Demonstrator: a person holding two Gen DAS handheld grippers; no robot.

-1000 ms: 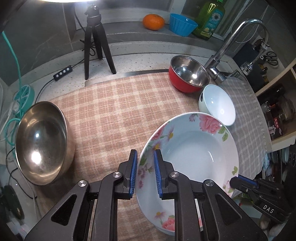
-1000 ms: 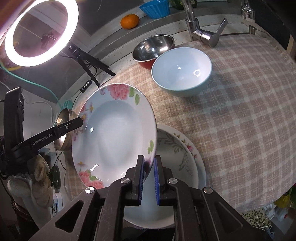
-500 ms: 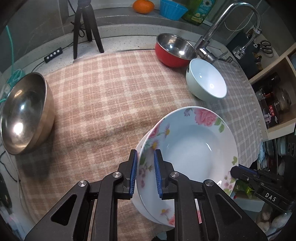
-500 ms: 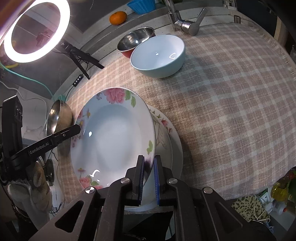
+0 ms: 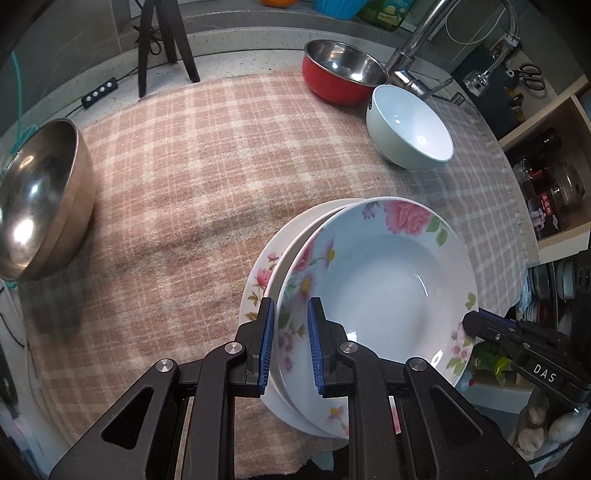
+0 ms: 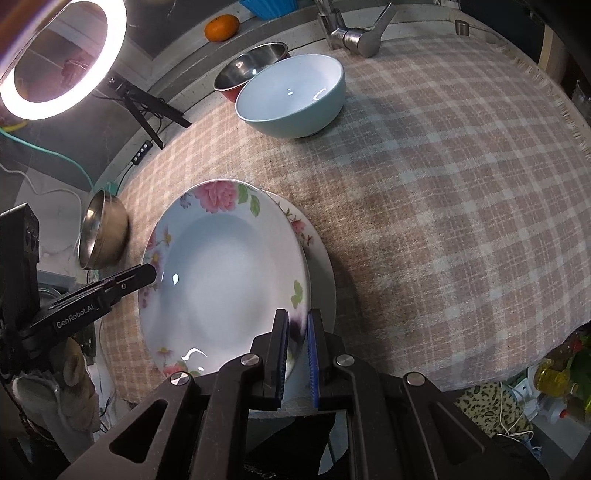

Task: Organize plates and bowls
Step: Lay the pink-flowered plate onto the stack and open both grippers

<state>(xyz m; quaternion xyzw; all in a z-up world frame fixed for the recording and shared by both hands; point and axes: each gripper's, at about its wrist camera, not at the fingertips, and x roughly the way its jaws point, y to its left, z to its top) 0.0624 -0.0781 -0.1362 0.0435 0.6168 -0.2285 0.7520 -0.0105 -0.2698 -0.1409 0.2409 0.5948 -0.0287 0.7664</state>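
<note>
A deep floral plate [image 5: 380, 280] [image 6: 225, 280] sits tilted on top of a flatter floral plate [image 5: 269, 266] [image 6: 317, 258] near the table's front edge. My left gripper [image 5: 290, 343] is shut on the deep plate's left rim. My right gripper [image 6: 295, 350] is shut on its right rim. A pale blue bowl [image 5: 410, 127] [image 6: 291, 96] and a red steel-lined bowl [image 5: 343, 75] [image 6: 251, 66] stand at the back by the faucet. A large steel bowl [image 5: 37, 199] [image 6: 99, 232] rests at the far left.
A plaid cloth [image 5: 192, 177] covers the table. A faucet [image 5: 417, 48], a ring light [image 6: 62, 55] on a tripod [image 5: 162, 40], an orange [image 6: 221, 27] and a blue cup stand behind. Shelves with jars [image 5: 554, 199] are at the right.
Both grippers have lowered the deep floral plate down onto the flat plate. It now sits nearly level on the flat plate.
</note>
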